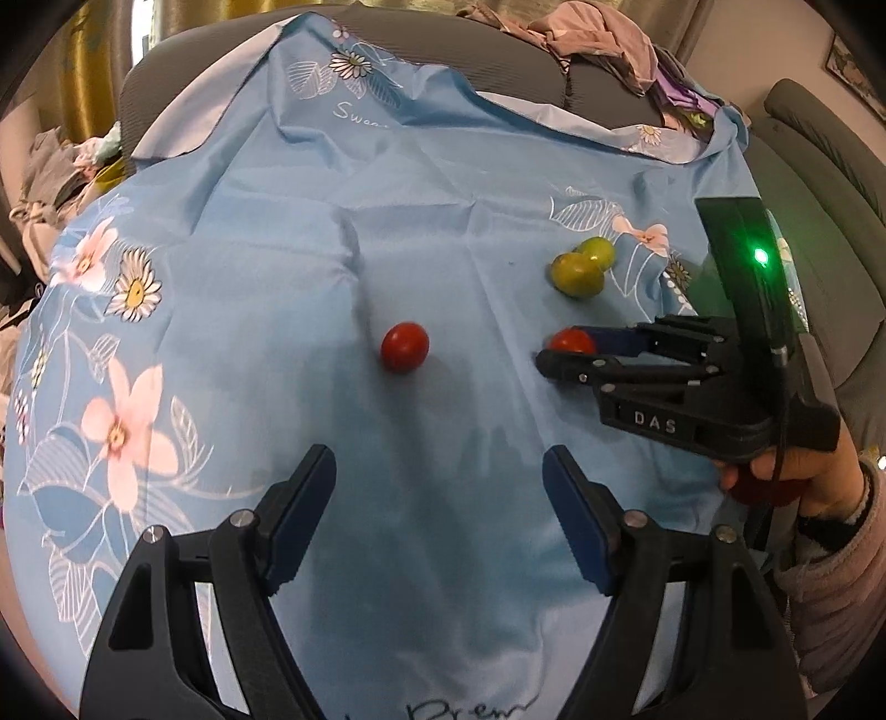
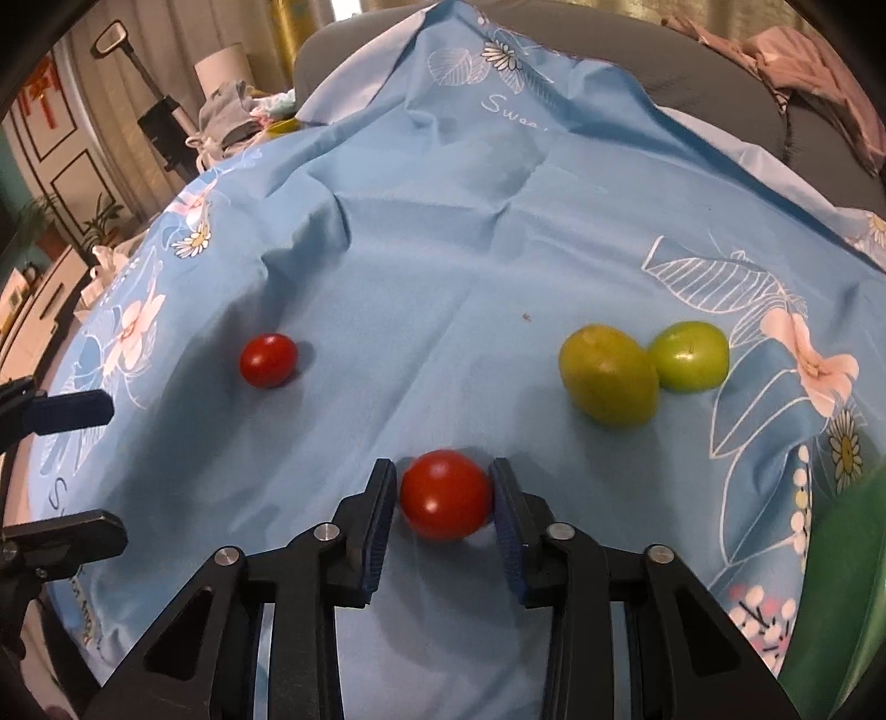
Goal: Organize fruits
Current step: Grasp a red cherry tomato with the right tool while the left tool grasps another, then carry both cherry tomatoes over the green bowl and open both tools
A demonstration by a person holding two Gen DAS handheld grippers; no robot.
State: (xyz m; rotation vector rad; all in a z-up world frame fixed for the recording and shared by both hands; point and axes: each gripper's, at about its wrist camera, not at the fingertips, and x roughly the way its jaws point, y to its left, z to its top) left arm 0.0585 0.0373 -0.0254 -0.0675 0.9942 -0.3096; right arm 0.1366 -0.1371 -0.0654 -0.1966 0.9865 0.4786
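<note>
While the left gripper (image 1: 437, 471) hangs tilted down over the cloth with its jaws spread wide and nothing between them, the left wrist view shows a lone red tomato (image 1: 405, 346) lying on the blue fabric just ahead of its fingertips. To the right, the right gripper (image 1: 565, 349) reaches in from the side, held by a hand (image 1: 797, 476) in a pinkish fleece sleeve (image 1: 841, 570); its dark fingers flank a second red tomato (image 1: 572, 340) low on the cloth. Behind that, two green fruits (image 1: 581, 268) sit touching each other. A green light (image 1: 760, 256) glows on the unit mounted on the right gripper. The blue floral cloth (image 1: 443, 194) is spread over a grey sofa (image 1: 609, 83), with heaped clothes (image 1: 598, 33) at the back.

From the right wrist view, the right gripper (image 2: 446, 498) points steeply down and its blue pads (image 2: 382, 520) pinch the second red tomato (image 2: 446, 494) from both sides, the fruit resting on the cloth. The lone red tomato (image 2: 268, 360) lies well apart to the left; the two green fruits (image 2: 642, 376) lie to the right, side by side and touching. The left gripper's fingers (image 2: 66, 415) show at the left edge, apart from one another. Beyond the blue floral cloth (image 2: 443, 249) stand a panelled wall (image 2: 55, 144), potted plants (image 2: 99, 216) and curtains (image 2: 183, 27).
</note>
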